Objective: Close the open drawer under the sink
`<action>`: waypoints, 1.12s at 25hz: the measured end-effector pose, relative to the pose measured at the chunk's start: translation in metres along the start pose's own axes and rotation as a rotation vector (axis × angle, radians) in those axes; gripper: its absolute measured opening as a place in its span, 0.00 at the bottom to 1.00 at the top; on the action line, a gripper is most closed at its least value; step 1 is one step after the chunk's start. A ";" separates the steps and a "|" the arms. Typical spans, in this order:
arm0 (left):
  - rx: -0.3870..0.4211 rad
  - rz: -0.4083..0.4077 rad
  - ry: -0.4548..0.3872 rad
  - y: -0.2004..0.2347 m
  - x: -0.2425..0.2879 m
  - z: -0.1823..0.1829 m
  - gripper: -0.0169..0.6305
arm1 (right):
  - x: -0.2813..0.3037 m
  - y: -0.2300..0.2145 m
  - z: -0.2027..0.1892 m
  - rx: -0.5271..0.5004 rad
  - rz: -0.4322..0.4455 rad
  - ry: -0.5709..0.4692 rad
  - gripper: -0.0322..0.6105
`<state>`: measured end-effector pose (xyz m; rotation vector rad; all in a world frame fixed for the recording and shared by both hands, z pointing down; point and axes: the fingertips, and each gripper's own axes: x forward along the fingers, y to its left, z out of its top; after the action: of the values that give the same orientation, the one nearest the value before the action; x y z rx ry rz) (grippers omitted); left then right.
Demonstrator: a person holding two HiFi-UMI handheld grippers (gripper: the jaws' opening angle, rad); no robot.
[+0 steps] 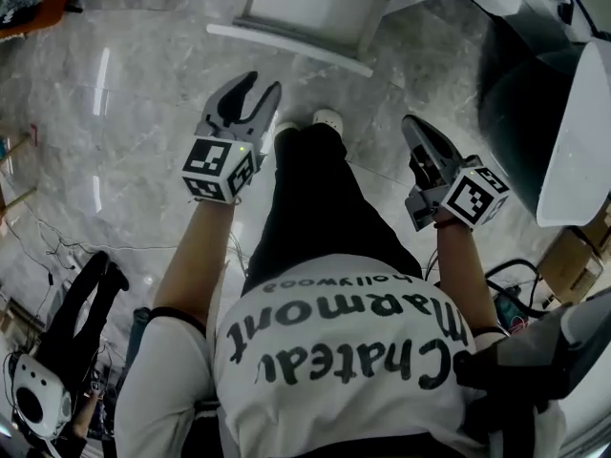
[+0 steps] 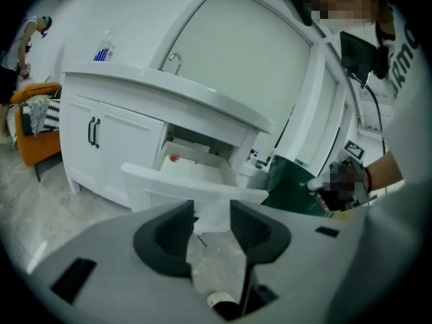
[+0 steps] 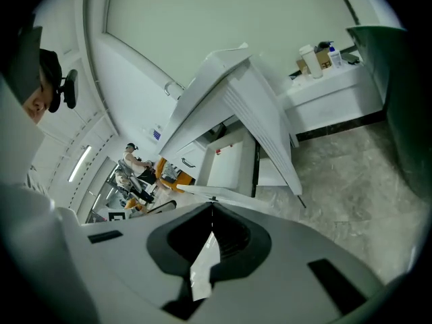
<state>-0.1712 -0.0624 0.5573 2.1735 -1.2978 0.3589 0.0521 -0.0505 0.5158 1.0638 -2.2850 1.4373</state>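
Note:
The white drawer [image 2: 192, 184] stands pulled out of the vanity [image 2: 115, 137] under the sink, with a small red item [image 2: 174, 158] inside it. In the head view the drawer [image 1: 286, 46] lies on the floor side just ahead of the person's feet. My left gripper [image 2: 212, 221] is open and empty, pointing at the drawer front from a short distance. It shows at the left in the head view [image 1: 254, 93]. My right gripper [image 3: 212, 209] is shut with nothing in it; its view is tilted, with the drawer [image 3: 226, 157] beyond the tips. It appears at the right [image 1: 412, 124].
A dark green bin [image 2: 290, 187] stands right of the drawer, dark at the right of the head view [image 1: 520, 93]. A faucet [image 2: 175, 61] rises from the countertop. Bottles [image 3: 316, 59] sit on a far ledge. Cables [image 1: 57, 246] lie on the marble floor; another person [image 1: 67, 342] is at lower left.

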 end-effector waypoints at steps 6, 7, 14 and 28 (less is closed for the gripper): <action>0.032 0.069 0.091 0.030 0.056 -0.052 0.32 | 0.016 -0.045 -0.012 0.005 -0.032 0.030 0.07; 0.040 0.075 0.103 0.029 0.065 -0.058 0.35 | 0.016 -0.054 -0.017 0.017 -0.036 0.030 0.07; 0.089 0.082 0.140 0.016 0.104 -0.061 0.38 | 0.011 -0.080 -0.038 0.053 -0.036 0.048 0.07; 0.002 0.141 0.256 0.040 0.134 -0.054 0.23 | 0.006 -0.077 -0.038 0.155 -0.062 0.074 0.07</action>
<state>-0.1373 -0.1402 0.6808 1.9661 -1.3062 0.6709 0.0945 -0.0400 0.5906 1.0941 -2.1004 1.6221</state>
